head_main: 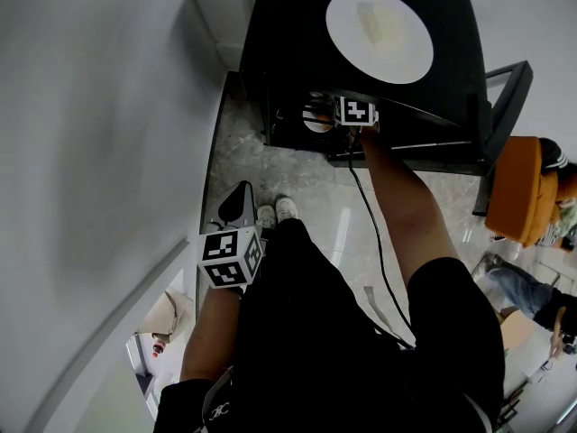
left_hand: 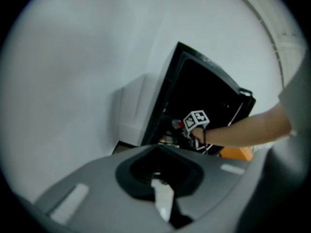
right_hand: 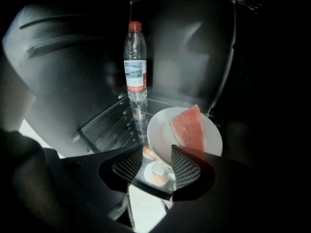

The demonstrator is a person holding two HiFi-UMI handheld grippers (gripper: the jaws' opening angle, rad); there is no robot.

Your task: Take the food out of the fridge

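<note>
A black mini fridge (head_main: 297, 25) stands open on the floor. On its glass shelf (right_hand: 109, 123) sits a white plate (right_hand: 163, 130) with a watermelon slice (right_hand: 189, 127). My right gripper (right_hand: 158, 159) reaches into the fridge (left_hand: 204, 96) and is open; the plate's near rim lies between its mesh pads (right_hand: 129, 166), and I see no pad pressing on it. In the head view the right gripper (head_main: 343, 115) is at the fridge mouth. My left gripper (head_main: 238, 197) hangs low by the person's legs, shut and holding nothing; the left gripper (left_hand: 156, 148) points toward the fridge.
A water bottle (right_hand: 135, 67) stands upright behind the plate. A small dish (right_hand: 156, 173) with orange food shows through the shelf below. Another white plate (head_main: 347, 43) with pale food (head_main: 383, 25) rests on the fridge top. An orange chair (head_main: 518, 188) and a seated person (head_main: 532, 296) are at the right.
</note>
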